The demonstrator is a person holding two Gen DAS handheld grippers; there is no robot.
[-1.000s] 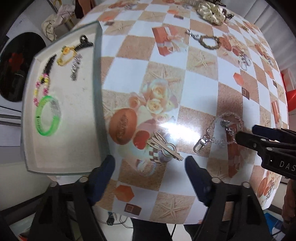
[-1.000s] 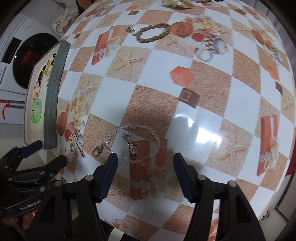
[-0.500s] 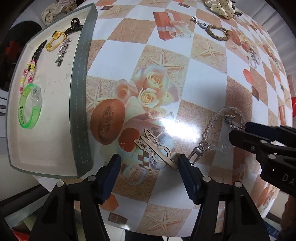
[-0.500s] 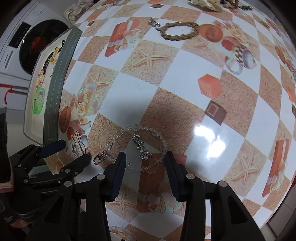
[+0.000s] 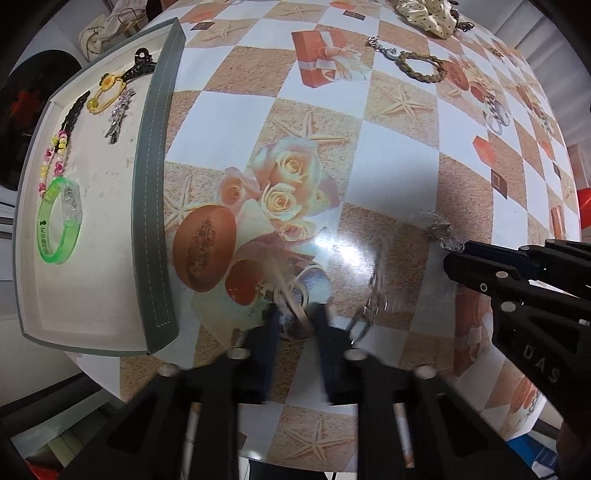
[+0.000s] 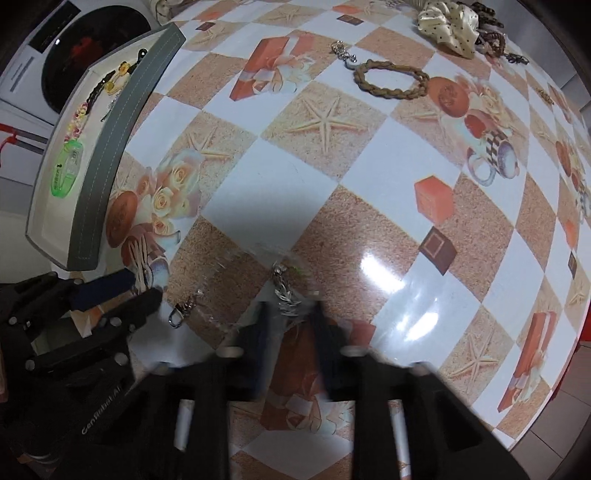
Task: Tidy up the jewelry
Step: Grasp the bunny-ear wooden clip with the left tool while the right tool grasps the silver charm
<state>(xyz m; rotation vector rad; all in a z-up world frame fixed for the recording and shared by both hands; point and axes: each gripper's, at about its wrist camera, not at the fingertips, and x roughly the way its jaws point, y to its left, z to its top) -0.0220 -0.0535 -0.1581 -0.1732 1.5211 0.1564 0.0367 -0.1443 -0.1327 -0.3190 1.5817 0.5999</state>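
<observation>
Both sets of jaws have narrowed since a second ago: the left gripper [image 5: 293, 321] is now clamped on the cream hair clip [image 5: 286, 295] lying between its fingertips on the patterned table [image 5: 399, 162], while the right gripper [image 6: 290, 317] is closing on the clear bead bracelet [image 6: 284, 286] and its silver charm — whether the pads press it yet, I cannot tell. Farther out to the left of both grippers sits the grey-rimmed tray [image 5: 155, 184] holding the green bangle [image 5: 59, 221], and far ahead lie the braided bracelet [image 6: 391, 79] and the cream scrunchie [image 6: 448, 26].

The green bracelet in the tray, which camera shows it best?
The left wrist view: the green bracelet lies large and whole on the tray floor. In the right wrist view it is small, squashed near the picture's edge.
</observation>
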